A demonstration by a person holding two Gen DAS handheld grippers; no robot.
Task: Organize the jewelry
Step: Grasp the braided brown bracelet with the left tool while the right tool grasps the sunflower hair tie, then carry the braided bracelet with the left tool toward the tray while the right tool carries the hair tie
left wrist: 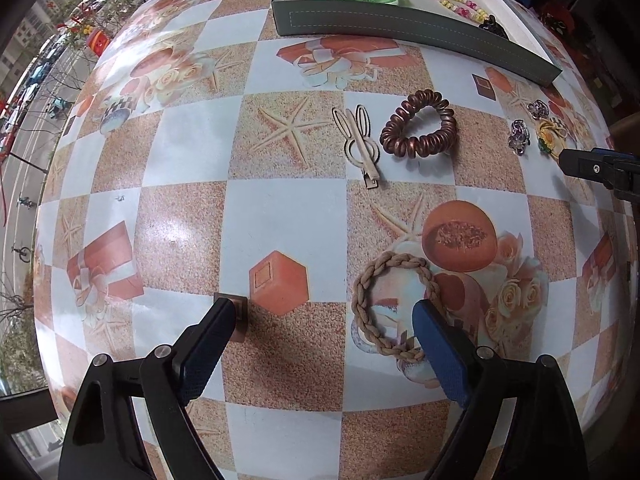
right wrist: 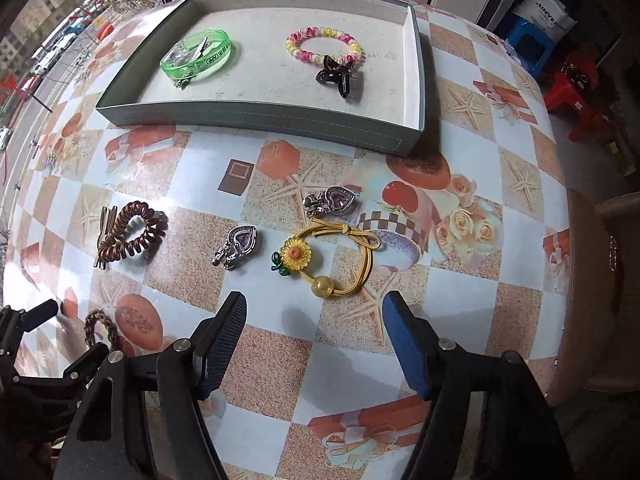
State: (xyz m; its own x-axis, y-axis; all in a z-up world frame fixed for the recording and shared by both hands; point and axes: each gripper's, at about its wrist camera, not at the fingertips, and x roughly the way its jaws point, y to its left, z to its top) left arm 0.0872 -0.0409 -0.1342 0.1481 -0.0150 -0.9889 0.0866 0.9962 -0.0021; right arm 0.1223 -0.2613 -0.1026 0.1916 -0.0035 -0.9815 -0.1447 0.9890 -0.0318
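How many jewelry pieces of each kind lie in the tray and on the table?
Bracelets: 2, green, beaded
Hair ties: 3, coil, braided, sunflower
Hair clips: 4, black claw, heart, heart, flat metal
Total: 9

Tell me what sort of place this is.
Probably a home or small shop, upstairs beside a window. A table wears a printed oilcloth, plastic stools stand behind it, and the window looks down on a street with parked cars.
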